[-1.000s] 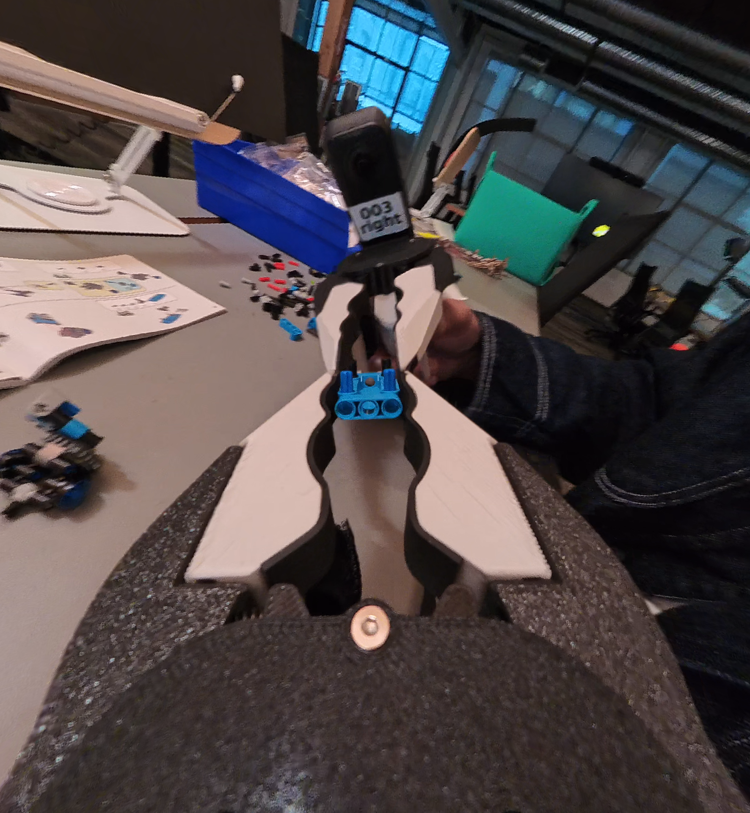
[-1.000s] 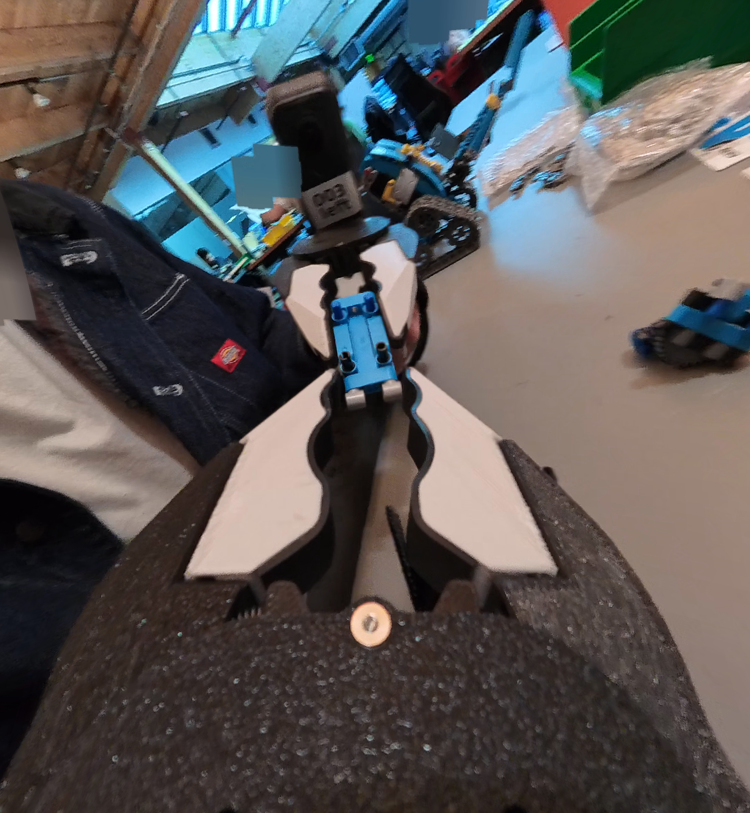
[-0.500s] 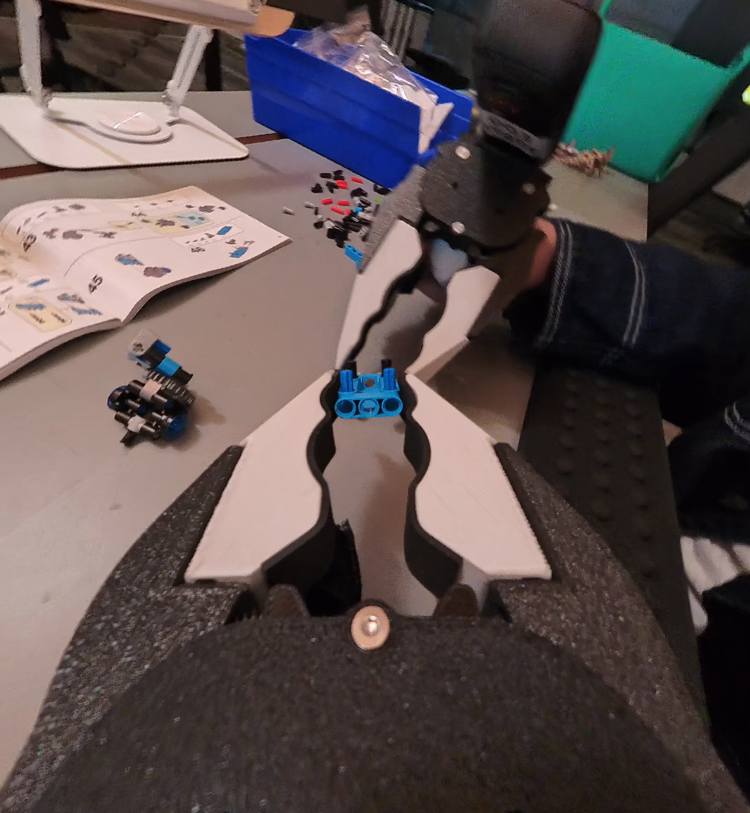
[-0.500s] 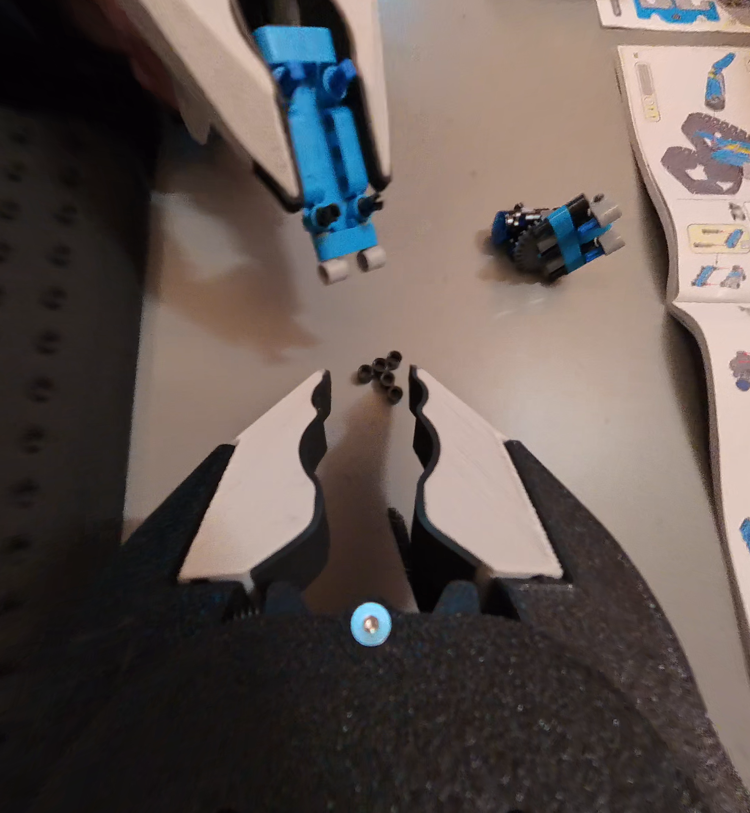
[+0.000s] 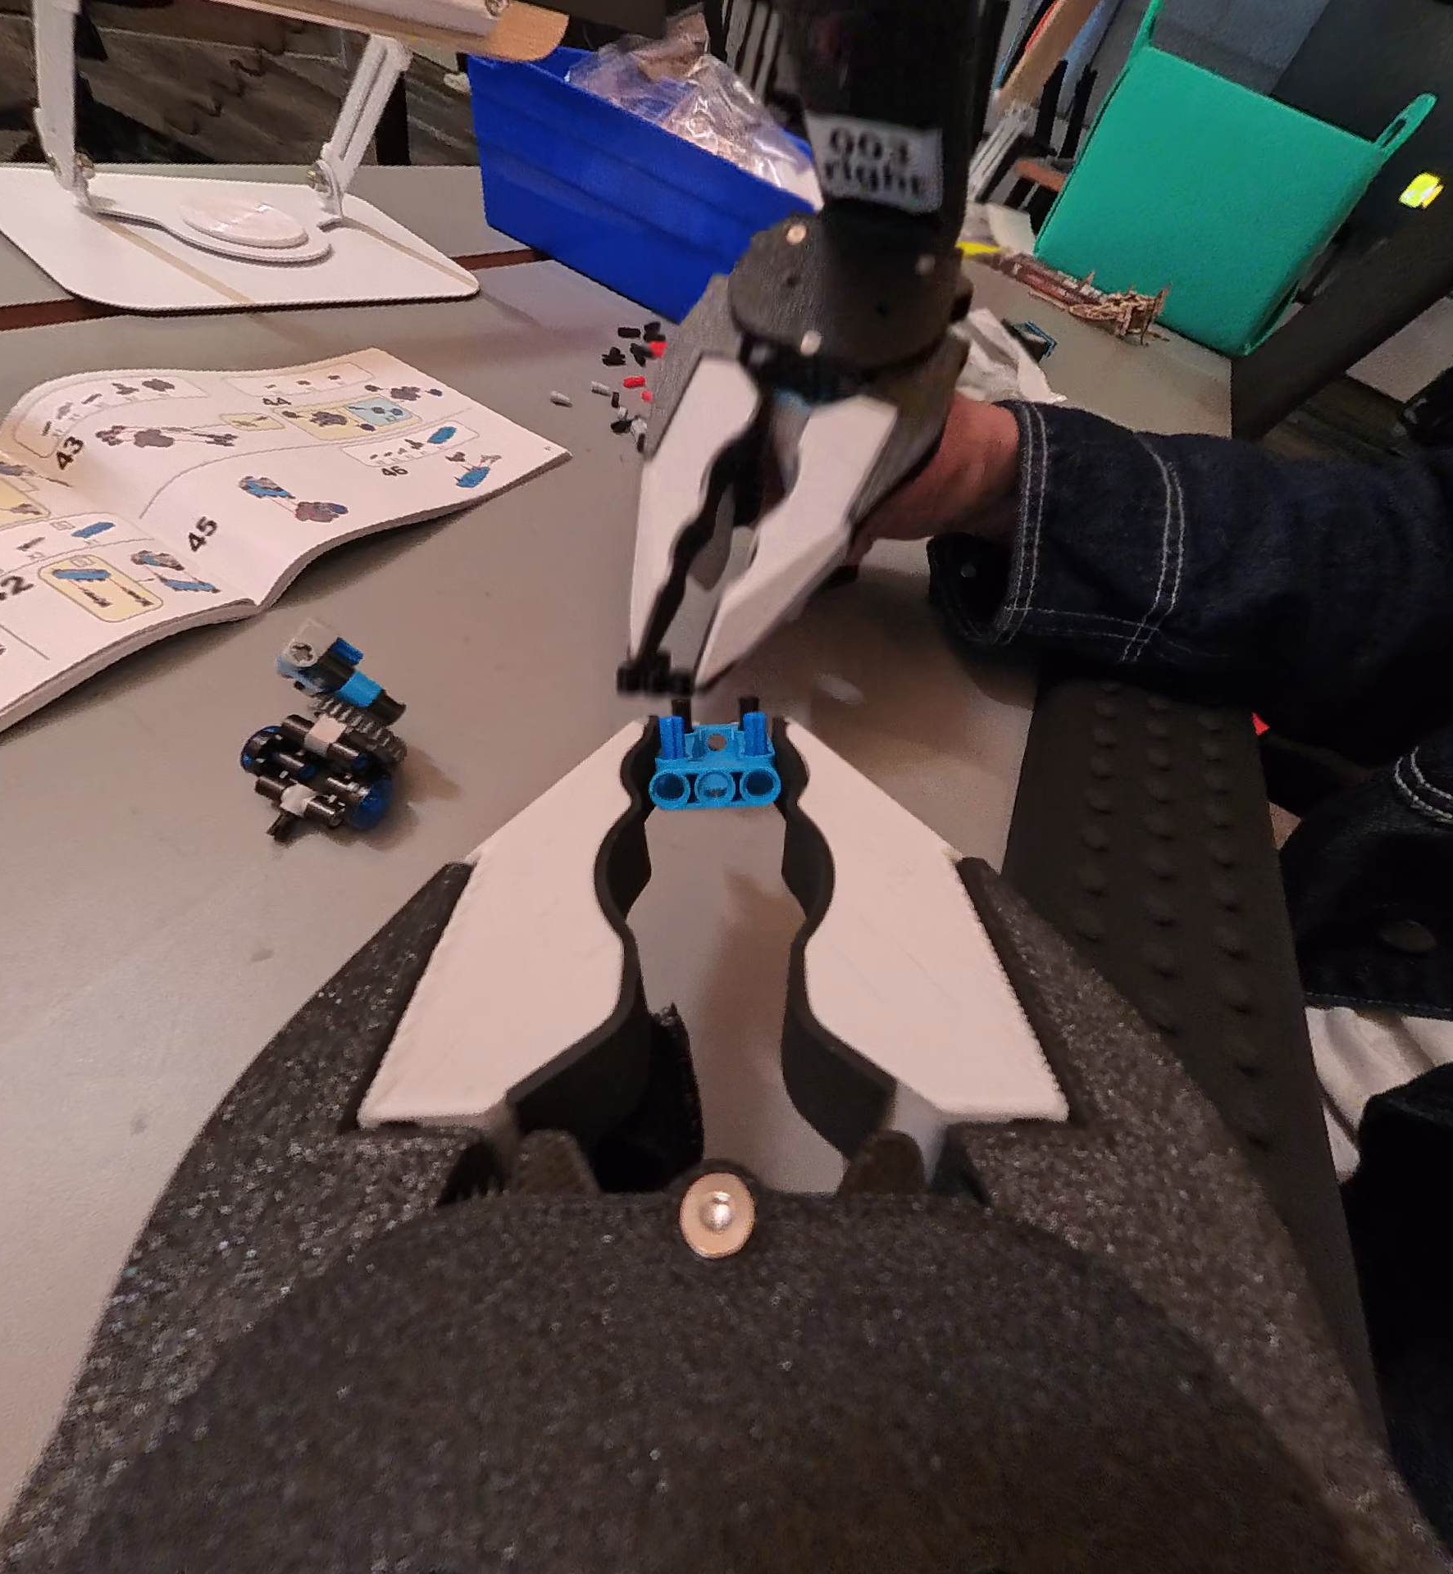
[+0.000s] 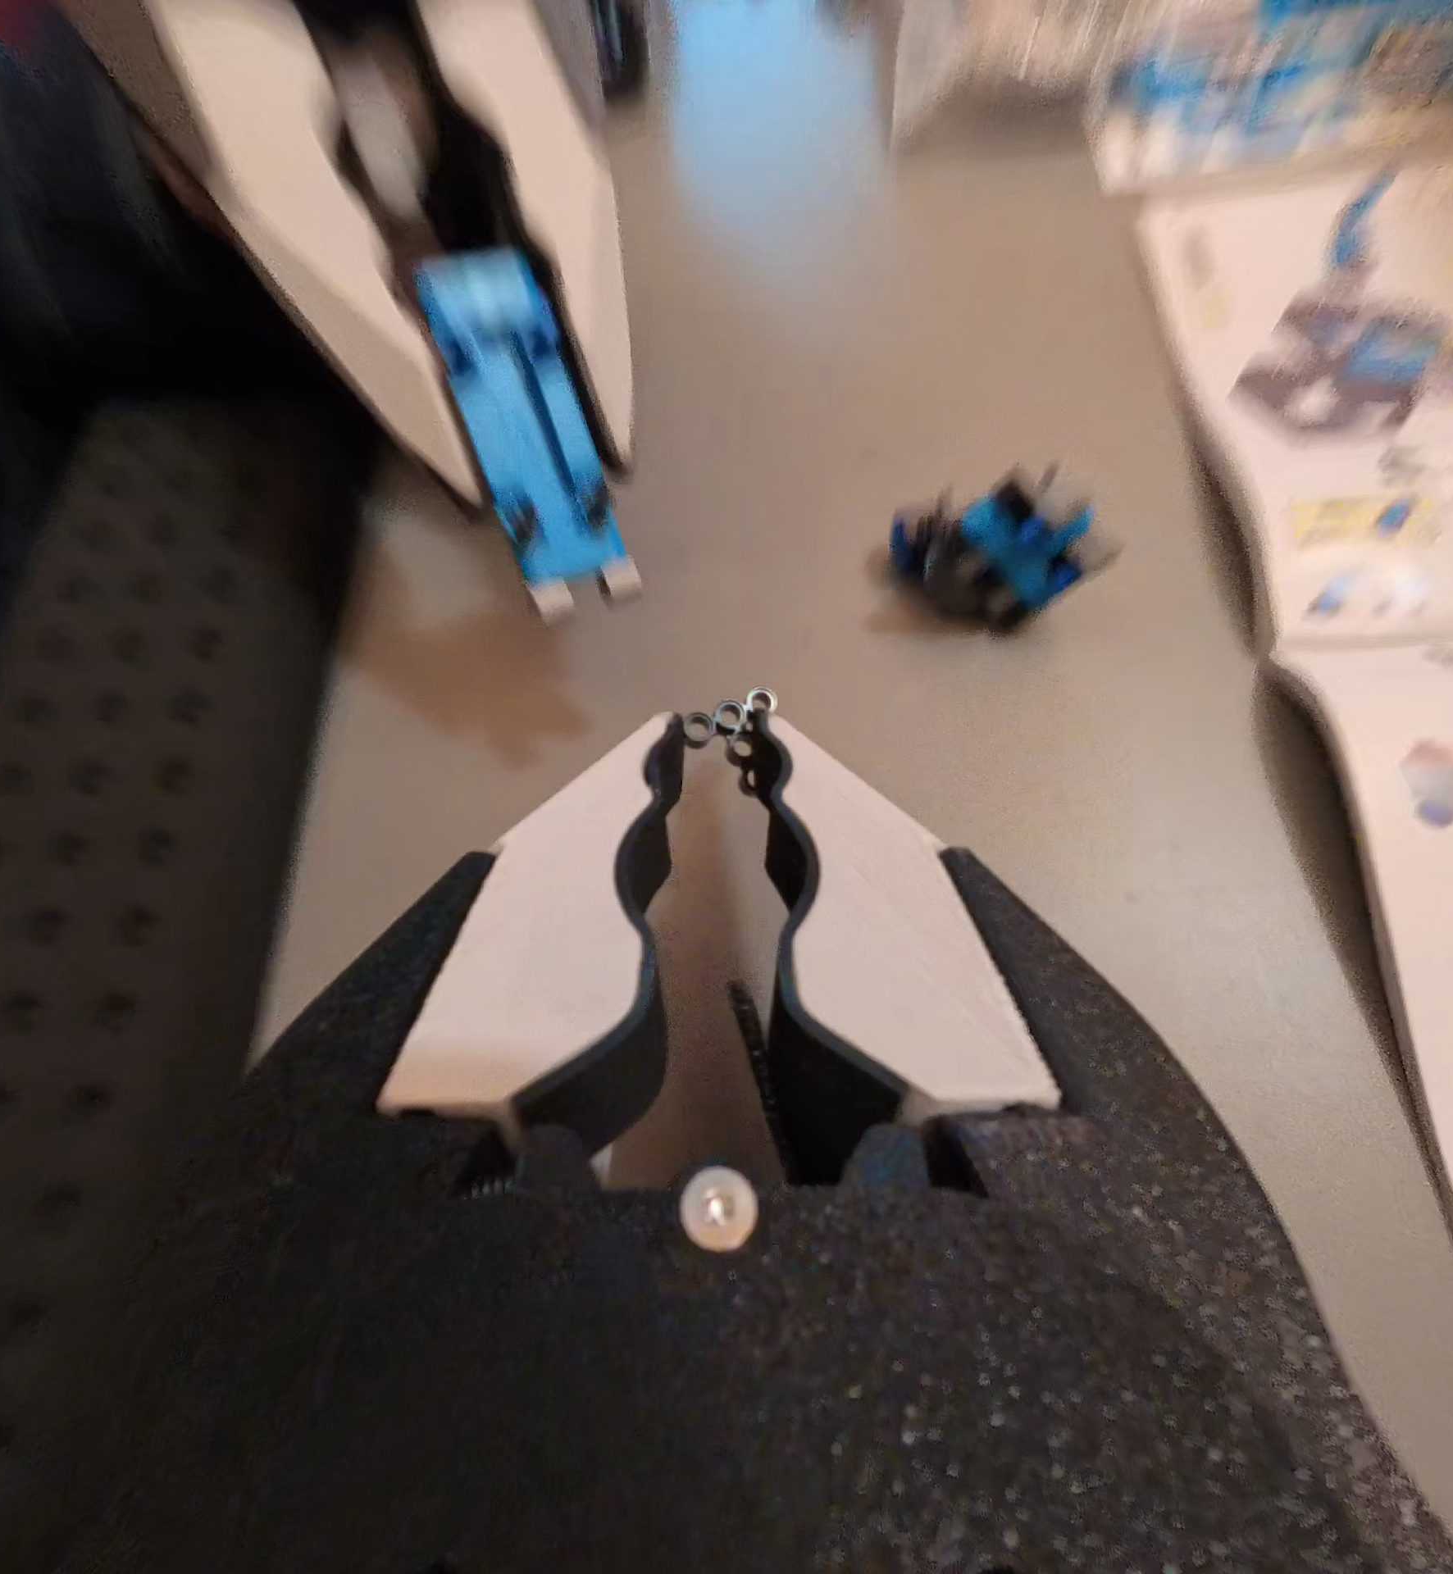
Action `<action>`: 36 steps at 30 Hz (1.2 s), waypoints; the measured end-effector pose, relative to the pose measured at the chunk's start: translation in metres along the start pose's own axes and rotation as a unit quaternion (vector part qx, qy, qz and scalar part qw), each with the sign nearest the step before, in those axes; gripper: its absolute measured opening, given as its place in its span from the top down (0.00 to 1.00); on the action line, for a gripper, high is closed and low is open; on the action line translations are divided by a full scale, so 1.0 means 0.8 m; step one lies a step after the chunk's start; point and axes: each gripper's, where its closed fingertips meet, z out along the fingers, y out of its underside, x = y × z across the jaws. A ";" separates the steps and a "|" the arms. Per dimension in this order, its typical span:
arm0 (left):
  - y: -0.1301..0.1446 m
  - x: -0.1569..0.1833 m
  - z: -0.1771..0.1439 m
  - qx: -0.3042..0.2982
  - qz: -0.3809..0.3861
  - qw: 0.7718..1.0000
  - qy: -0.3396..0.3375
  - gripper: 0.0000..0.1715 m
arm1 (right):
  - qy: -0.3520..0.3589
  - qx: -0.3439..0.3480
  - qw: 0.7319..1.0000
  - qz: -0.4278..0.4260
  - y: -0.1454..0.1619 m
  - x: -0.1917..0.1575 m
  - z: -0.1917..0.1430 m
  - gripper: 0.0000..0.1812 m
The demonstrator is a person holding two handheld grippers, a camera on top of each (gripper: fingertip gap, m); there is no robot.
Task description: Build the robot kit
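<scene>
My left gripper is shut on a blue toy-brick assembly with black pins and grey ends; it also shows in the right wrist view, held above the grey table. My right gripper is shut on a small black angled connector piece. In the left wrist view the right gripper points down just beyond the blue assembly, with the black piece at its tips. A blue and black geared sub-assembly lies on the table to the left; it also shows in the right wrist view.
An open instruction booklet lies at the left, and shows in the right wrist view. A blue bin with plastic bags, loose small black and red parts, a white stand and a green box sit farther back. A person's sleeve is at right. One gripper's finger ends stand about 6 centimetres off the other's.
My right gripper let go of the blue assembly, swung down to the table and closed on the black connector piece. The left gripper kept hold of the blue assembly.
</scene>
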 end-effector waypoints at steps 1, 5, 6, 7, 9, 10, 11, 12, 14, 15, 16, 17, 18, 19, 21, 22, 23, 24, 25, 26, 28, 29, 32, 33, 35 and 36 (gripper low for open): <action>-0.002 0.002 -0.001 0.005 -0.003 1.000 0.005 0.85 | -0.021 0.065 0.998 0.017 -0.028 -0.008 -0.014 0.92; -0.006 0.005 0.000 0.012 0.002 1.000 0.009 0.85 | -0.089 0.145 0.985 0.034 -0.073 -0.038 -0.029 0.92; -0.007 0.007 0.000 0.015 0.003 1.000 0.011 0.85 | -0.087 0.122 0.988 0.026 -0.066 -0.040 -0.021 0.92; -0.008 0.006 0.000 0.018 0.005 1.000 0.008 0.85 | -0.088 0.109 0.990 0.021 -0.063 -0.043 -0.016 0.92; -0.008 0.005 -0.001 0.017 0.010 1.000 0.001 0.85 | -0.077 0.098 0.992 0.023 -0.059 -0.039 -0.012 1.00; -0.008 0.005 0.000 0.017 0.011 1.000 0.002 0.85 | -0.078 0.097 0.992 0.027 -0.059 -0.039 -0.012 1.00; -0.007 0.006 0.001 0.015 0.013 1.000 0.003 0.85 | -0.082 0.100 0.991 0.031 -0.060 -0.039 -0.012 1.00; -0.006 0.005 0.002 0.011 0.018 1.000 -0.002 0.85 | -0.080 0.103 0.991 0.033 -0.061 -0.038 -0.012 1.00; -0.005 0.005 0.002 0.008 0.021 1.000 -0.003 0.85 | -0.089 0.098 0.991 0.035 -0.057 -0.040 -0.010 1.00; -0.004 0.005 0.003 0.005 0.021 1.000 -0.004 0.85 | -0.096 0.101 0.990 0.038 -0.056 -0.043 -0.008 1.00; -0.003 0.003 0.003 0.004 0.024 1.000 -0.010 0.85 | -0.099 0.096 0.990 0.037 -0.054 -0.045 -0.005 1.00; -0.003 0.003 0.003 0.004 0.025 1.000 -0.011 0.85 | -0.099 0.085 0.991 0.032 -0.050 -0.046 -0.002 1.00; -0.004 0.002 0.003 0.004 0.025 1.000 -0.013 0.85 | -0.096 0.082 0.992 0.030 -0.049 -0.046 -0.001 1.00; -0.005 0.001 0.002 0.007 0.025 1.000 -0.016 0.85 | -0.095 0.084 0.991 0.030 -0.051 -0.046 -0.001 1.00; -0.007 -0.001 0.001 0.011 0.031 0.999 -0.024 0.85 | -0.105 0.080 0.991 0.036 -0.050 -0.049 -0.002 1.00; -0.006 -0.002 0.002 0.008 0.036 0.999 -0.028 0.85 | -0.106 0.077 0.991 0.037 -0.049 -0.049 -0.002 1.00; -0.004 -0.005 0.002 0.003 0.041 0.999 -0.035 0.85 | -0.102 0.070 0.992 0.035 -0.044 -0.047 -0.002 1.00; -0.001 -0.011 0.001 -0.003 0.049 0.997 -0.051 0.85 | -0.093 0.059 0.993 0.034 -0.038 -0.042 -0.004 1.00; 0.001 -0.017 0.001 -0.011 0.054 0.996 -0.066 0.85 | -0.076 0.051 0.995 0.032 -0.032 -0.034 -0.008 1.00; 0.005 -0.021 0.002 -0.020 0.055 0.995 -0.076 0.85 | -0.046 0.037 0.998 0.027 -0.024 -0.022 -0.014 1.00; 0.012 -0.030 0.003 -0.036 0.065 0.992 -0.100 0.85 | 0.006 0.002 1.000 0.011 -0.003 -0.007 -0.027 0.97; 0.014 -0.033 0.003 -0.042 0.070 0.991 -0.110 0.85 | 0.031 -0.006 0.999 0.008 0.004 -0.001 -0.031 0.94; 0.012 -0.033 0.002 -0.038 0.062 0.992 -0.107 0.85 | 0.035 -0.021 0.999 0.030 0.023 -0.012 -0.025 0.87; 0.011 -0.034 0.001 -0.035 0.058 0.992 -0.108 0.85 | 0.051 -0.036 0.998 0.021 0.030 -0.011 -0.020 0.86; 0.010 -0.034 0.001 -0.031 0.049 0.993 -0.104 0.85 | 0.067 -0.065 0.996 -0.008 0.038 -0.012 -0.011 0.90; 0.010 -0.033 0.001 -0.031 0.046 0.993 -0.102 0.85 | 0.062 -0.078 0.995 -0.004 0.042 -0.014 -0.006 0.92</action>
